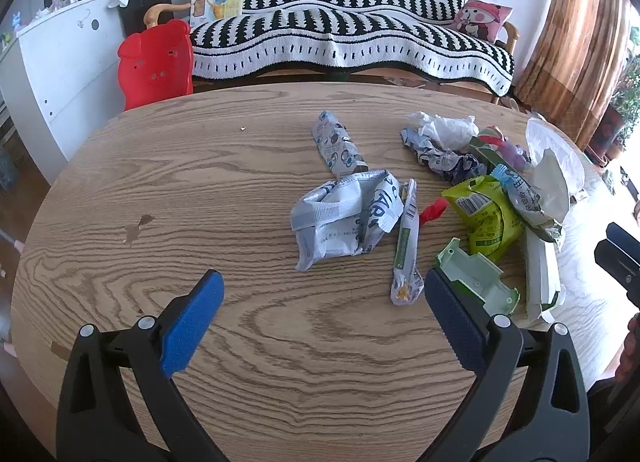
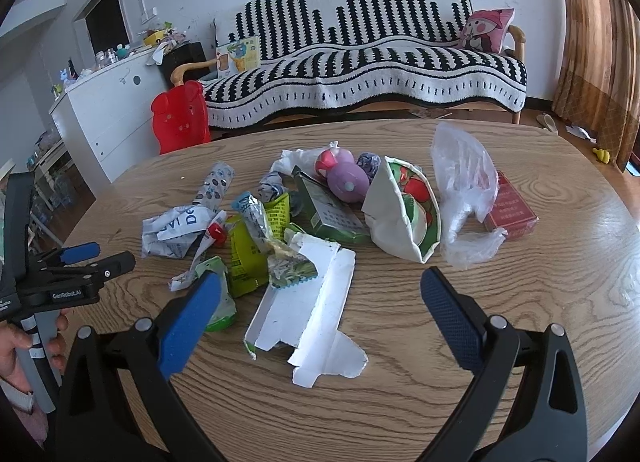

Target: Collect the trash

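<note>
Trash lies scattered over a round wooden table. In the left wrist view I see a crumpled white wrapper, a thin stick wrapper, a green snack bag and a pale green torn box. My left gripper hovers open just in front of them, holding nothing. In the right wrist view my right gripper is open above a flattened white carton. Beyond it sit a folded paper bowl, a clear plastic bag, a red box and a purple egg toy.
A black-and-white striped sofa stands behind the table, with a red plastic chair and a white cabinet to the left. A hand holds the left gripper's handle at the left edge of the right wrist view.
</note>
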The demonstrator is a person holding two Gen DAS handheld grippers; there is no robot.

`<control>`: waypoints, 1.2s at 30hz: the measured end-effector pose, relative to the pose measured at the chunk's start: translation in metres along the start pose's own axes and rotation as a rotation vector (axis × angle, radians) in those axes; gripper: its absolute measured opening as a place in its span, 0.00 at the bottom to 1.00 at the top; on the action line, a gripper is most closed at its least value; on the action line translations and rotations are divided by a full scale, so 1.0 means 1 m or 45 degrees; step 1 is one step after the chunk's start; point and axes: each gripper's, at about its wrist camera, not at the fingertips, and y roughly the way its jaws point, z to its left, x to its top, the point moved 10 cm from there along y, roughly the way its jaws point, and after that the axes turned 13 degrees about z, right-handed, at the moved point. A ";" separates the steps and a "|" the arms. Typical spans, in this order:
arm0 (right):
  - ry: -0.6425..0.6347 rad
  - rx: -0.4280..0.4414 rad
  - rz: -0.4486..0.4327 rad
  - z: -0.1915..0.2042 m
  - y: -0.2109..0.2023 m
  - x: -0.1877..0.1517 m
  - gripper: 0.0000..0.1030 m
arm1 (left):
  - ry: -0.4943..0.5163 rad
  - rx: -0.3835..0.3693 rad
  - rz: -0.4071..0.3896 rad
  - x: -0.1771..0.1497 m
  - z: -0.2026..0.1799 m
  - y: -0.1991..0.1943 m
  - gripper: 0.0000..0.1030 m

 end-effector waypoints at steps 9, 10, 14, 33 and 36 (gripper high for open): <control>-0.210 -0.021 -0.008 0.026 -0.001 0.007 0.94 | -0.017 -0.084 0.040 0.012 0.016 0.022 0.95; -0.262 -0.034 -0.009 0.032 0.003 0.011 0.94 | 0.000 -0.103 0.048 0.015 0.015 0.026 0.95; -0.436 -0.060 0.050 0.049 0.025 0.018 0.76 | 0.067 -0.145 0.106 0.024 0.004 0.046 0.95; -0.338 0.054 0.130 0.046 0.056 0.023 0.15 | 0.103 -0.303 0.072 0.046 -0.025 0.071 0.38; -0.271 0.089 0.083 0.040 0.045 0.028 0.15 | 0.081 -0.297 0.023 0.050 -0.024 0.062 0.34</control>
